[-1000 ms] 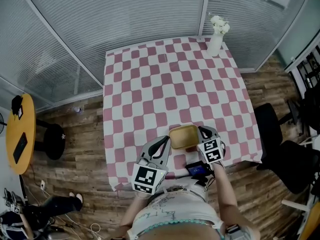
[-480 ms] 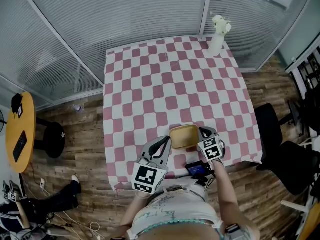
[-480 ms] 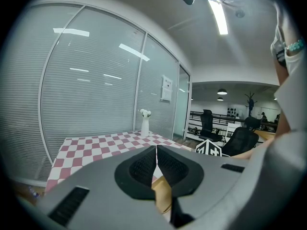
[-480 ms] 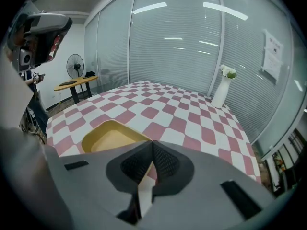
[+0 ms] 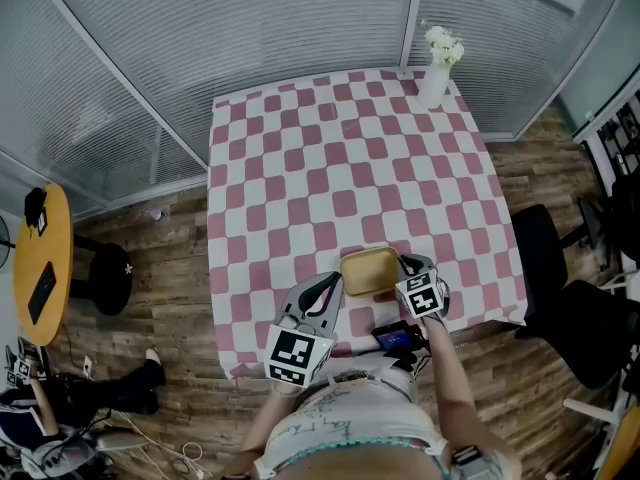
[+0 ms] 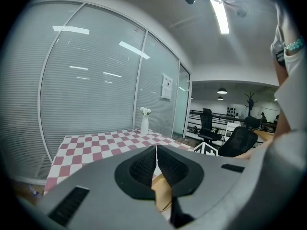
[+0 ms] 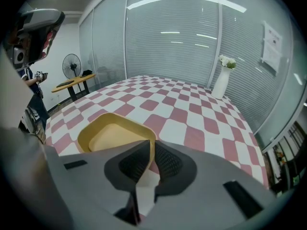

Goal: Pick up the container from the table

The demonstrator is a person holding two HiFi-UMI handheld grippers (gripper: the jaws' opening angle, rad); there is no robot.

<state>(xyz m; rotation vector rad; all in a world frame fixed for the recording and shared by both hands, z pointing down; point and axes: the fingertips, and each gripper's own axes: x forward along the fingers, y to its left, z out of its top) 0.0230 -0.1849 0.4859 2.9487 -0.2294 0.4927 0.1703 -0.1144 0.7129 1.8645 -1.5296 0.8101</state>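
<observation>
Near edge of tabletop (image 5: 300,168), right of centre: container (image 5: 368,271) flat on it. Right hand-held gripper (image 5: 403,263) pinches its right rim; left hand-held gripper (image 5: 333,281) looks clamped on left rim. Opposing grips prob. to keep it level for lift; not visibly raised.

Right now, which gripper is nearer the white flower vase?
Right. The right gripper grips the container's right rim, on the vase's side of the table; the left gripper grips its left rim, farther over.
</observation>
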